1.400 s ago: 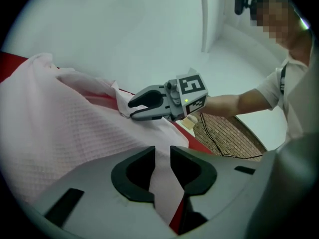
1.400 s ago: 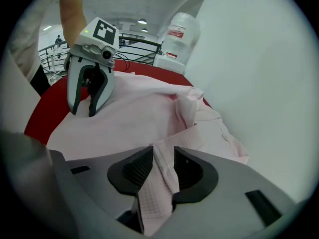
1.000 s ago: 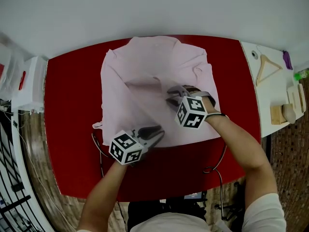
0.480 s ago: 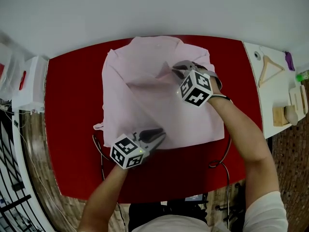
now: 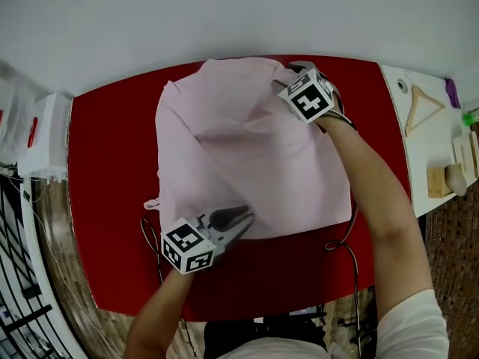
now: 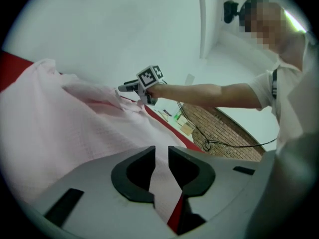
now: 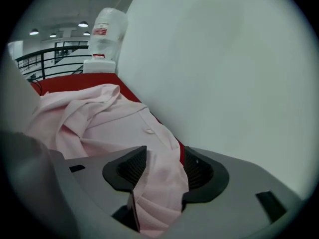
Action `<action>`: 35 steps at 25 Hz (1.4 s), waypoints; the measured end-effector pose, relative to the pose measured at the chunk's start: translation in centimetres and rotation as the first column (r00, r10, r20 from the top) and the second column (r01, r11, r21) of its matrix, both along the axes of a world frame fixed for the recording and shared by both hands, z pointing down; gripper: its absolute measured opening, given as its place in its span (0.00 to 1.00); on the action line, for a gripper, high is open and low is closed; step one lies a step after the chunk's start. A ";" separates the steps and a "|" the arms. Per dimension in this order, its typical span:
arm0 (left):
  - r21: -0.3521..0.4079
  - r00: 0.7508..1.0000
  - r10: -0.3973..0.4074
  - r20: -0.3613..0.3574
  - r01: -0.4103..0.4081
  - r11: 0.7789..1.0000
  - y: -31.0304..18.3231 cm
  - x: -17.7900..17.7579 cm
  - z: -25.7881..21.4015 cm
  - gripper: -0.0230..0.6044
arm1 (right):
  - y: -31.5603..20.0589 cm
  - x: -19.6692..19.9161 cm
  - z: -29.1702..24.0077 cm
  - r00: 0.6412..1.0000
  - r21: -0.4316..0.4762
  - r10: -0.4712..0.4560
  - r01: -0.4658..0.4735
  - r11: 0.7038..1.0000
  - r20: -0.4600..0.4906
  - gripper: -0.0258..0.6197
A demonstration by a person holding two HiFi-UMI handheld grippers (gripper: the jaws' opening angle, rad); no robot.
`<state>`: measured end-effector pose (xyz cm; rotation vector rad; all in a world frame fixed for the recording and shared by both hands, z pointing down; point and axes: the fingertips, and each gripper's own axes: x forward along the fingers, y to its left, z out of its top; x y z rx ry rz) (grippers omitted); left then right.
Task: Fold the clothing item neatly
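And the right claw (image 5: 295,67) has made the big move: a second ago it was working the middle of the pink shirt (image 5: 247,148), half a second ago it was dragging a flap outward, and now it sits at the shirt's 1 o'clock corner, by the far edge of the red bench (image 5: 112,148). Its jaws have just been opening. In the right gripper view they stand wide at the right claw (image 7: 164,169), with a bunched fold of pink cloth lying loose between them, so that is a release and not a pinch. A small button (image 7: 149,130) shows on the cloth just beyond. The fold that shadowed the shirt's middle a second ago has gone, and the panel now lies smoother, with its 4 o'clock corner pushed a touch further out. The left claw (image 5: 243,217) has hardly stirred. It is parked on the near hem at 7 o'clock, as before. Its jaws have just been closing a little, and the left gripper view shows them drawn narrow at the left claw (image 6: 161,156), clenched on the hem that runs up between them. The shirt stays spread flat across the centre of the bench.
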<state>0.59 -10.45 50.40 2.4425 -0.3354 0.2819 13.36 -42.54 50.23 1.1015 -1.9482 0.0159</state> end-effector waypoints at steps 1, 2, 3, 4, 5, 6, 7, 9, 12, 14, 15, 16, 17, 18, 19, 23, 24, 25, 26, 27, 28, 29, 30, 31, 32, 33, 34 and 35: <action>0.030 1.000 -0.005 -0.009 0.005 1.000 -0.6 -0.7 -1.1 0.15 | 0.1 0.2 -0.7 1.000 0.019 -0.012 0.011 1.000 0.009 0.37; 0.072 1.000 -0.012 -0.010 0.013 0.997 -1.6 -1.5 -2.4 0.15 | 0.4 0.5 -1.5 0.999 0.047 -0.035 0.035 0.998 0.000 0.37; 0.122 1.000 -0.021 -0.002 0.021 0.992 -2.9 -2.5 -3.6 0.15 | 0.8 0.8 -2.3 0.997 0.075 -0.068 0.070 0.995 -0.025 0.37; 0.176 0.999 -0.032 0.016 0.028 0.984 -4.4 -3.5 -4.7 0.15 | 1.4 1.3 -3.0 0.992 0.098 -0.109 0.114 0.989 -0.060 0.37; 0.229 0.998 -0.045 0.045 0.034 0.973 -6.2 -4.5 -5.5 0.15 | 2.3 1.8 -3.6 0.984 0.110 -0.151 0.161 0.981 -0.099 0.37; 0.281 0.994 -0.063 0.086 0.036 0.959 -8.1 -5.6 -6.0 0.15 | 3.3 2.4 -3.8 0.972 0.107 -0.191 0.206 0.973 -0.136 0.37; 0.329 0.987 -0.083 0.136 0.034 0.944 -10.1 -6.6 -6.2 0.15 | 4.5 3.1 -3.6 0.959 0.090 -0.228 0.245 0.965 -0.170 0.37; 0.413 0.961 -0.117 0.250 0.003 0.911 -13.8 -8.0 -5.7 0.15 | 7.0 4.8 -2.2 0.925 0.027 -0.291 0.307 0.951 -0.243 0.37; 0.501 0.898 -0.085 0.432 -0.160 0.851 -17.3 -8.0 -4.2 0.15 | 9.4 7.3 0.8 0.845 -0.083 -0.376 0.374 0.924 -0.380 0.37; 0.504 0.840 -0.015 0.542 -0.310 0.806 -18.2 -6.9 -2.8 0.20 | 10.0 8.3 2.0 0.785 -0.138 -0.426 0.410 0.902 -0.450 0.37; 0.494 0.810 0.018 0.586 -0.375 0.784 -18.4 -6.3 -2.1 0.25 | 10.2 8.6 2.1 0.764 -0.159 -0.447 0.425 0.891 -0.466 0.37; 0.485 0.784 0.044 0.619 -0.426 0.764 -18.6 -5.9 -1.6 0.28 | 10.2 8.8 1.8 0.753 -0.172 -0.462 0.435 0.884 -0.469 0.37; 0.480 0.765 0.061 0.641 -0.462 0.746 -18.8 -5.5 -1.4 0.31 | 10.3 8.9 1.2 0.752 -0.176 -0.469 0.441 0.880 -0.462 0.37; 0.478 0.751 0.071 0.657 -0.487 0.731 -19.1 -5.2 -1.2 0.33 | 10.3 9.0 0.6 0.757 -0.177 -0.473 0.443 0.879 -0.452 0.37; 0.478 0.740 0.076 0.668 -0.506 0.718 -19.4 -4.9 -1.2 0.34 | 10.5 9.2 0.2 0.759 -0.182 -0.477 0.445 0.877 -0.443 0.37; 0.462 0.688 0.099 0.719 -0.579 0.672 -20.1 -3.9 -0.5 0.38 | 12.3 9.4 0.8 0.702 -0.262 -0.548 0.483 0.836 -0.455 0.37; 0.451 0.671 0.106 0.734 -0.597 0.663 -20.2 -3.8 -0.2 0.38 | 12.8 9.4 1.2 0.677 -0.286 -0.572 0.496 0.820 -0.464 0.37; 0.440 0.657 0.113 0.745 -0.613 0.656 -20.3 -3.6 0.2 0.38 | 13.2 9.3 1.6 0.655 -0.307 -0.592 0.507 0.805 -0.470 0.37; 0.431 0.646 0.120 0.754 -0.623 0.652 -20.4 -3.5 0.6 0.38 | 13.5 9.2 2.1 0.637 -0.324 -0.607 0.514 0.794 -0.476 0.37; 0.424 0.638 0.123 0.760 -0.630 0.650 -20.4 -3.4 0.9 0.38 | 13.7 9.2 2.6 0.623 -0.339 -0.618 0.518 0.786 -0.480 0.37; 0.420 0.634 0.123 0.764 -0.633 0.651 -20.5 -3.3 1.2 0.38 | 13.9 9.2 3.1 0.610 -0.354 -0.626 0.518 0.779 -0.486 0.37; 0.418 0.633 0.122 0.765 -0.631 0.653 -20.6 -3.2 1.5 0.38 | 14.0 9.4 3.6 0.599 -0.369 -0.632 0.514 0.774 -0.492 0.37; 0.417 0.634 0.120 0.764 -0.627 0.657 -20.7 -3.1 1.7 0.38 | 13.9 9.6 4.0 0.590 -0.380 -0.633 0.508 0.773 -0.501 0.36; 0.416 0.636 0.119 0.762 -0.623 0.662 -20.8 -3.1 1.8 0.38 | 13.7 9.9 4.3 0.584 -0.383 -0.630 0.500 0.776 -0.512 0.36; 0.415 0.638 0.120 0.760 -0.619 0.667 -20.8 -3.1 2.0 0.38 | 13.4 10.1 4.5 0.583 -0.381 -0.622 0.493 0.782 -0.523 0.32; 0.415 0.641 0.119 0.758 -0.615 0.671 -20.8 -3.2 2.0 0.34 | 13.1 10.3 4.5 0.589 -0.376 -0.613 0.485 0.789 -0.526 0.20; 0.418 0.646 0.114 0.754 -0.607 0.675 -20.9 -3.3 1.9 0.26 | 12.8 10.4 4.4 0.604 -0.368 -0.603 0.478 0.798 -0.522 0.12; 0.426 0.655 0.102 0.749 -0.594 0.683 -21.1 -3.4 1.7 0.19 | 12.5 10.4 4.1 0.623 -0.359 -0.591 0.470 0.807 -0.513 0.10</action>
